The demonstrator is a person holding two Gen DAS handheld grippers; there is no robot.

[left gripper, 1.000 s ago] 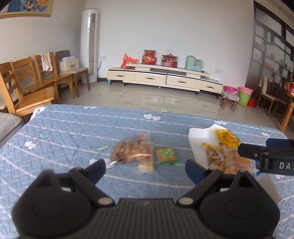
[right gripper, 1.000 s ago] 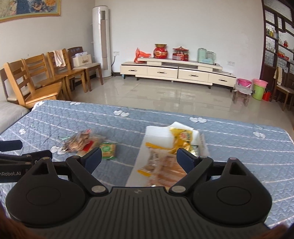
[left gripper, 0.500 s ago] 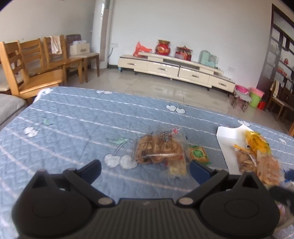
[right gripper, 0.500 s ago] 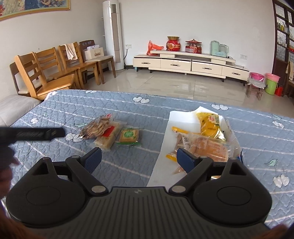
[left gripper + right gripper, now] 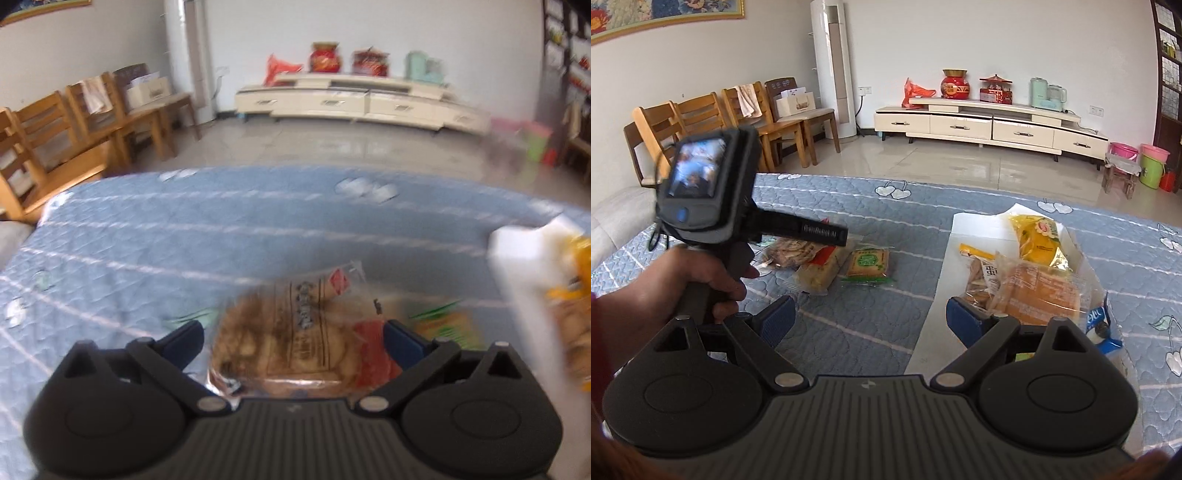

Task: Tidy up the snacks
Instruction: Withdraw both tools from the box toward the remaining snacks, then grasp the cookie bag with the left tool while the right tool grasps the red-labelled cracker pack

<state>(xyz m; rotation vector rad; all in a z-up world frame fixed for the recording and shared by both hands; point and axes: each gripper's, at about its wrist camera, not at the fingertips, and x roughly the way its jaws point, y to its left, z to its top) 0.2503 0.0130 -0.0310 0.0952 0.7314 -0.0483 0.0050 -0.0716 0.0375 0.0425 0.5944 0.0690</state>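
Observation:
A clear bag of brown biscuits (image 5: 291,339) lies on the blue quilt between the wide-open jaws of my left gripper (image 5: 291,338), not gripped. It also shows in the right wrist view (image 5: 792,251), on top of a pale cracker pack (image 5: 818,271), with a small green-and-orange packet (image 5: 868,264) beside them. My left gripper (image 5: 831,234) shows there, held by a hand over these snacks. My right gripper (image 5: 870,321) is open and empty, over the left edge of a white tray (image 5: 938,295) that holds a yellow bag (image 5: 1039,236), an orange pack (image 5: 1041,295) and other snacks.
The quilted blue surface (image 5: 979,206) ends at a far edge with tiled floor beyond. Wooden chairs (image 5: 698,118) stand at the left. A blue-and-white packet (image 5: 1102,328) lies at the tray's right side. The left wrist view is motion-blurred.
My left gripper has moved forward and down, so the biscuit bag now sits between its open jaws. My right gripper has drawn back and up a little, still open.

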